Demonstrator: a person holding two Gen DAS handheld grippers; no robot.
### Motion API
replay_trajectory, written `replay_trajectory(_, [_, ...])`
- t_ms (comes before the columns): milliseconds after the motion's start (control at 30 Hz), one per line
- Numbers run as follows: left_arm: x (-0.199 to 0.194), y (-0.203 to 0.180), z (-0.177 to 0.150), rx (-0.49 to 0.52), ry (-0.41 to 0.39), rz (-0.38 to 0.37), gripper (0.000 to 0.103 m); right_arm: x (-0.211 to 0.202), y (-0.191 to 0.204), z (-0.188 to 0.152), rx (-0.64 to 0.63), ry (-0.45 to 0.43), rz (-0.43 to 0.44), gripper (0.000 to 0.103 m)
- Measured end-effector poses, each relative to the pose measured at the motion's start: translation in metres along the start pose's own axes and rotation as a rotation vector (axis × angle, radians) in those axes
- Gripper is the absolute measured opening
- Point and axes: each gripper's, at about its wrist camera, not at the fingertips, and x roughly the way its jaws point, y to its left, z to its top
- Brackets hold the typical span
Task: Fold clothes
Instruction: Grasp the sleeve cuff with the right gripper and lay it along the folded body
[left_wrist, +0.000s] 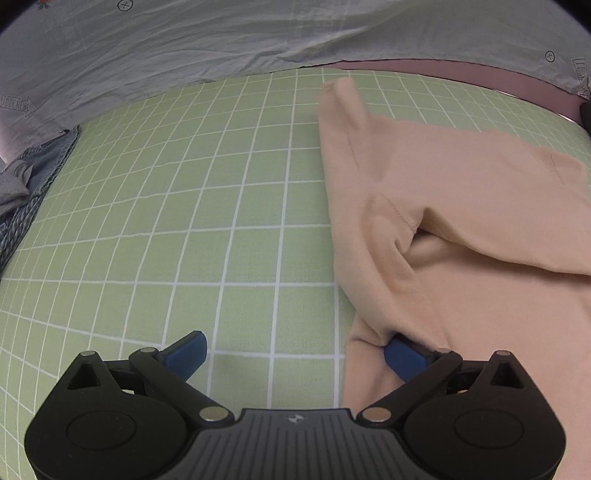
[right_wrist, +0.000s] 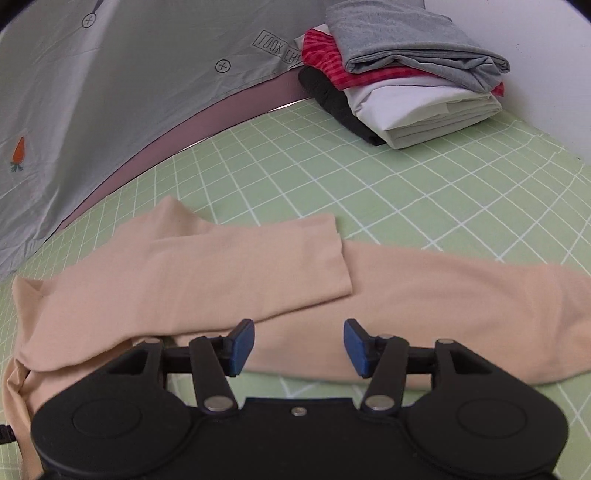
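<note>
Mid-fold: peach long-sleeved knit top (right_wrist: 280, 273) lies flat on green grid mat (left_wrist: 184, 221), one sleeve folded across. My left claw (left_wrist: 295, 350) and right claw (right_wrist: 299, 347) both released, empty. Next, probably grab the near edge.

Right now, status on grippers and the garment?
Left gripper wide open, right pad at peach garment's edge. Right gripper open over it, empty. One sleeve folded across. Nothing in the way.
</note>
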Motion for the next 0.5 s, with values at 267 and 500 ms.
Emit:
replay_trajectory(267, [0.008,0.012,0.003,-0.070,0.005,-0.035,0.103,0.039,0.009,0.033,-0.030,-0.006,-0.067,0.060])
replay_trajectory(500, [0.007,0.012,0.000,-0.073,-0.001,-0.027,0.103,0.031,0.033,0.039,-0.246,-0.053,-0.047,0.008])
